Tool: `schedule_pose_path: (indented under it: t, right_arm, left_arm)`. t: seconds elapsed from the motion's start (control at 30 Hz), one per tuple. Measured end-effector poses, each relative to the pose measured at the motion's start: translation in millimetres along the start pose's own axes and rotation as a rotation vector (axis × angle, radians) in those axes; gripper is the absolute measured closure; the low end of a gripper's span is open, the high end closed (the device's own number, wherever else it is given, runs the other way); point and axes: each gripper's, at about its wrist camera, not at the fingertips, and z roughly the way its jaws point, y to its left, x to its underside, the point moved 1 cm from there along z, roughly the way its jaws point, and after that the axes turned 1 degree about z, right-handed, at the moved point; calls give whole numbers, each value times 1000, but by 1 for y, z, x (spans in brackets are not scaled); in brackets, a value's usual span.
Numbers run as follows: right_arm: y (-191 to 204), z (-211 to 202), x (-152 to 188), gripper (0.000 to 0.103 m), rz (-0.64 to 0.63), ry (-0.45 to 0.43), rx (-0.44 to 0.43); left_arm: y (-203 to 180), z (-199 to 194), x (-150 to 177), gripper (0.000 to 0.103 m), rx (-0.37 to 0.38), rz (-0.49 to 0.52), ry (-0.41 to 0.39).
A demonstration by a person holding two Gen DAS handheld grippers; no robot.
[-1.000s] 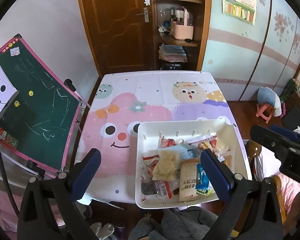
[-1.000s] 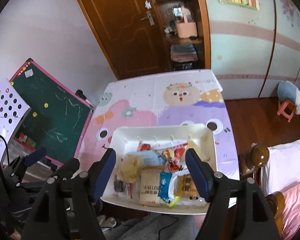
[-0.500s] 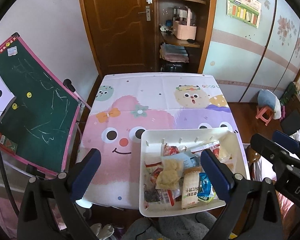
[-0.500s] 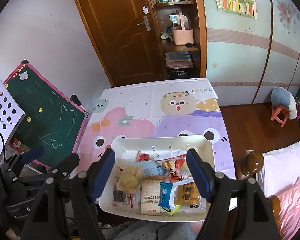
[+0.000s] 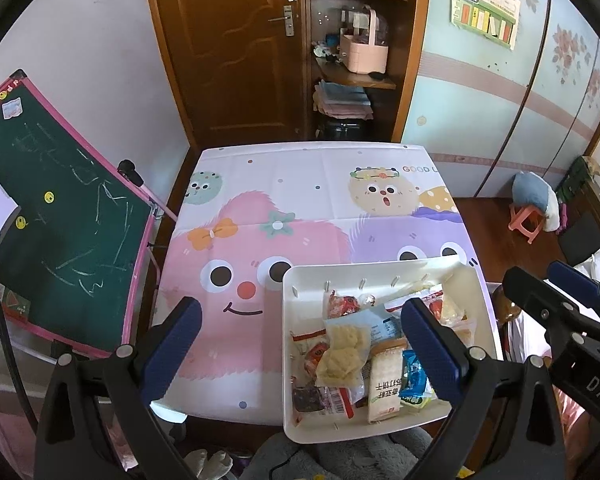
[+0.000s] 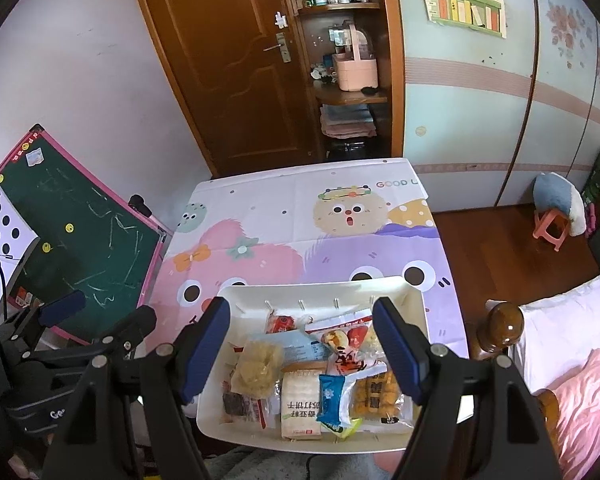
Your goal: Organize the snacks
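Observation:
A white tray [image 5: 296, 408] [image 6: 416, 304] full of wrapped snacks sits at the near right corner of the cartoon-print table [image 5: 300, 192] [image 6: 300, 208]. In it lie pale puffed cakes [image 5: 342, 354] [image 6: 258, 366], a beige cracker pack [image 5: 384, 384] [image 6: 300, 404], a blue packet [image 5: 414, 376] [image 6: 332, 398] and red sweets [image 5: 340, 304]. My left gripper [image 5: 302, 356] hangs open above the tray's left part, nothing between its fingers. My right gripper [image 6: 302, 354] hovers open over the tray's middle, also empty.
A green chalkboard with a pink frame [image 5: 56, 228] [image 6: 80, 240] leans left of the table. Behind the table stand a brown door [image 5: 236, 48] and shelves with a pink basket [image 5: 364, 50]. A bed [image 6: 568, 360] and a pink stool [image 6: 550, 228] are on the right.
Both views have drawn back a little from the table, so the tray sits lower and farther toward the near edge. Both grippers stay open; no snack has moved.

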Motion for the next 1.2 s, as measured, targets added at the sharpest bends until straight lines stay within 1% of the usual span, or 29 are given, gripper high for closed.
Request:
schedule_pose_path:
  t: [0.83,1.03,1.2]
  right_arm:
    - [4,2,2,29,-2,-2,8]
    - [4,2,2,29,-3,-2,8]
    - [4,2,2,29,-1,-3,7]
  left_arm:
    - [0,5,1,4,6,5,16]
    - [-2,8,9,4,11,18,27]
    - [-2,8,10,4,13,18,24]
